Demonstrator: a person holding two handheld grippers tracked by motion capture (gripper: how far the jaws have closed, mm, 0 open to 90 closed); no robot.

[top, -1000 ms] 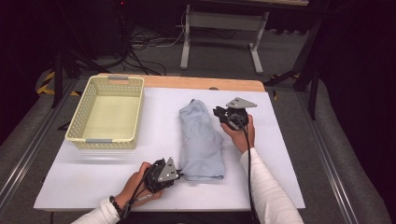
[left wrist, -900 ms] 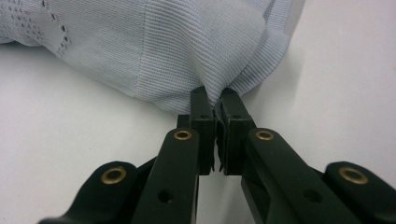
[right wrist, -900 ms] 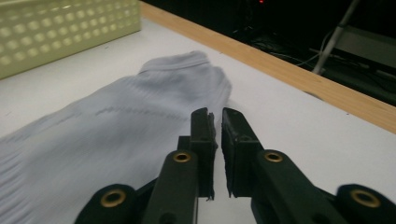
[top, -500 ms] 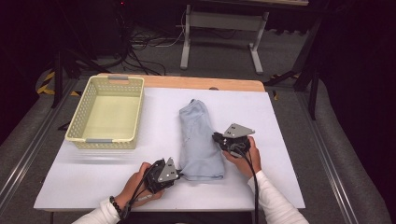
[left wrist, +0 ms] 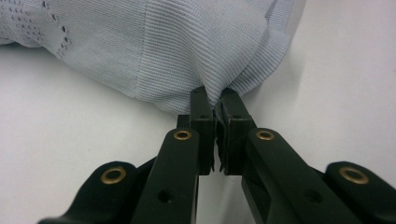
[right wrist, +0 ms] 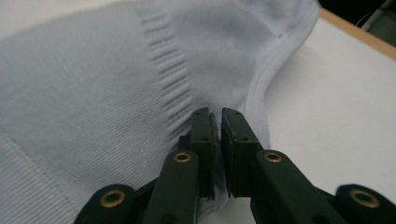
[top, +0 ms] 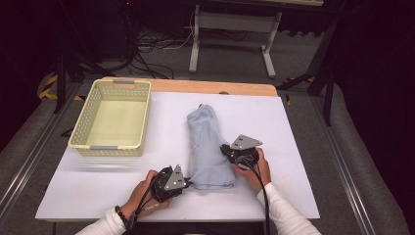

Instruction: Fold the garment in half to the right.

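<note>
Both pinching: the left tool (left wrist: 217,100) grips the folded garment's (top: 208,147) corner, the right tool (right wrist: 215,119) its side edge.

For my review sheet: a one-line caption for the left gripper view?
Left gripper with jaws shut on a pinched fold at the edge of the light blue knit garment lying on the white table.

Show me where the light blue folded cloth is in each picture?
High view: the light blue cloth lies in the middle of the white table, right of the yellow basket.
Left gripper view: it fills the top, its corner pinched in the left hand-held gripper.
Right gripper view: it covers the left and middle, its edge pinched in the right hand-held gripper.
Shared landmark: the white table.
</note>
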